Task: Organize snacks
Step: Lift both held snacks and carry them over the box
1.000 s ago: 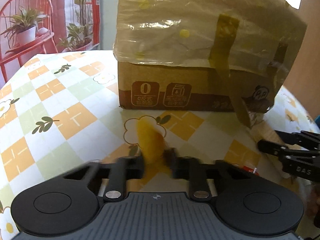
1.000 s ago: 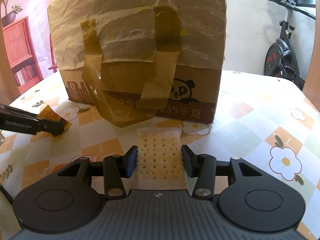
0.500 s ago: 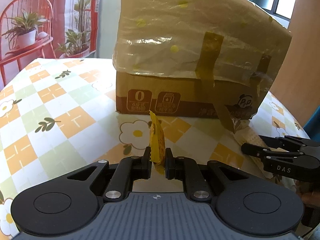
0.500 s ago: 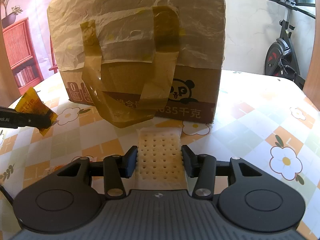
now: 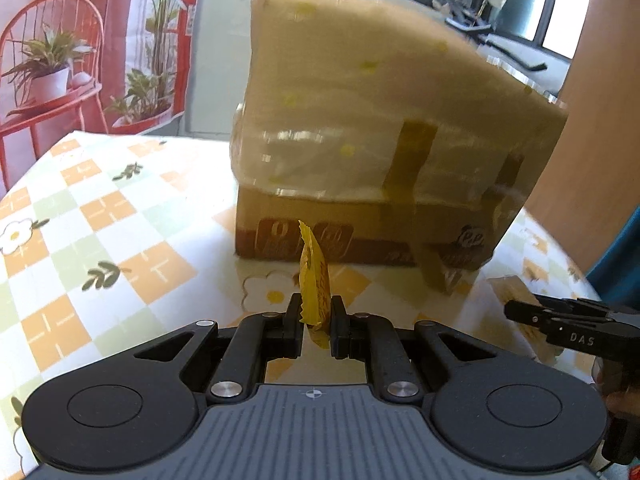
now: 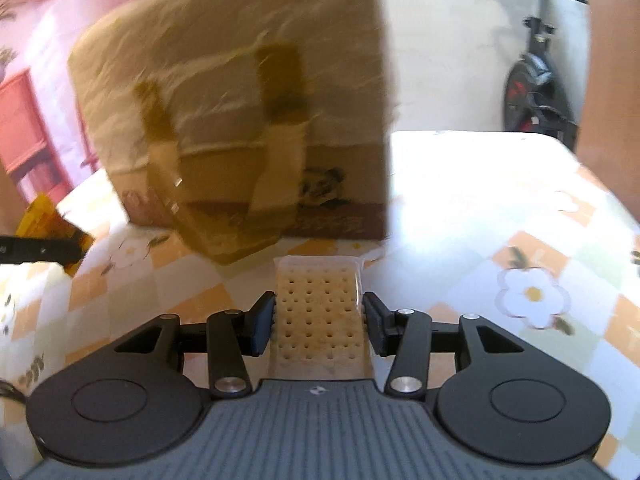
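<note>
Between the fingers of our left tool (image 5: 316, 322) we have a small yellow snack sachet (image 5: 314, 284), pinched edge-on and standing upright with its crimped top pointing up; that tool is clamped tight on it. We judge it nearly weightless, thin and crinkly, a foil-like skin that could slide, so a grip low on the flat body, as we have it, seems right. Over on the right, our right tool (image 6: 318, 324) is closed on a clear-wrapped cracker pack (image 6: 318, 312), pads pressing its two long sides. We reckon this one is stiff but brittle: squeeze harder and the crackers may snap, and the glossy wrap looks slippery, so holding across the width near the middle is the safer hold. Both snacks sit above the table (image 5: 100, 240), in front of the cardboard box (image 5: 360, 236) draped with a pale plastic bag (image 5: 360, 120) and taped with brownish strips. We take that box as the likely home for the snacks, though its opening is not visible to us.

Now the surroundings: the table wears a glossy checked cloth with orange squares and daisies. Behind it we see a red metal chair (image 5: 52, 52) with potted plants, and an exercise bike (image 6: 536, 84) by a pale wall on the right side.
</note>
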The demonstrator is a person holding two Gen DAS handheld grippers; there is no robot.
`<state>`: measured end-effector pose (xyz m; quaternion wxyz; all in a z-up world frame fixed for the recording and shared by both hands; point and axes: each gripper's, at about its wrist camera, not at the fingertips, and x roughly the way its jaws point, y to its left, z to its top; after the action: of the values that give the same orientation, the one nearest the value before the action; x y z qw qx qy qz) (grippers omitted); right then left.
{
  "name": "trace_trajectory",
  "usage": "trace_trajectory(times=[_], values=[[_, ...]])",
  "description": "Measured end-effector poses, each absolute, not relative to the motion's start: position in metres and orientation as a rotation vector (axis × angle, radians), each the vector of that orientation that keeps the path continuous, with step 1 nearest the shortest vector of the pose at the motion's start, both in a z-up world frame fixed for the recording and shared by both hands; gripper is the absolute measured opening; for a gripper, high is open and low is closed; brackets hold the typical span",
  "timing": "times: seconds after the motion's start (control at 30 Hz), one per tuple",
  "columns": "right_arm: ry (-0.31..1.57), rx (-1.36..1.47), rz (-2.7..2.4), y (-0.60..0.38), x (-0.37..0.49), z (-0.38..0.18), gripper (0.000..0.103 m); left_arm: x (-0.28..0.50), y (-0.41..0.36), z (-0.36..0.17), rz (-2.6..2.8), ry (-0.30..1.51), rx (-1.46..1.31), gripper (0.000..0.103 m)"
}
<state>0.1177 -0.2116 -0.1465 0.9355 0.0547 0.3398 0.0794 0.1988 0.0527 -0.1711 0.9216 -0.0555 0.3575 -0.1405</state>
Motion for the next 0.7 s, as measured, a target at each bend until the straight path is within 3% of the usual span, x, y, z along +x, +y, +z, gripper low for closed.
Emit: trace_trajectory(times=[0.53,0.7], values=[[0.347,0.134,0.128,-0.239,0.115,-0.021,0.049,0.226,0.044,-0.062,-0.436,0.477,-0.068,0.014],[0.27,0.087,0.189,-0.228,0.145,0.022,0.049,0.264,0.034,-0.042,-0.431,0.475,-0.09,0.014]])
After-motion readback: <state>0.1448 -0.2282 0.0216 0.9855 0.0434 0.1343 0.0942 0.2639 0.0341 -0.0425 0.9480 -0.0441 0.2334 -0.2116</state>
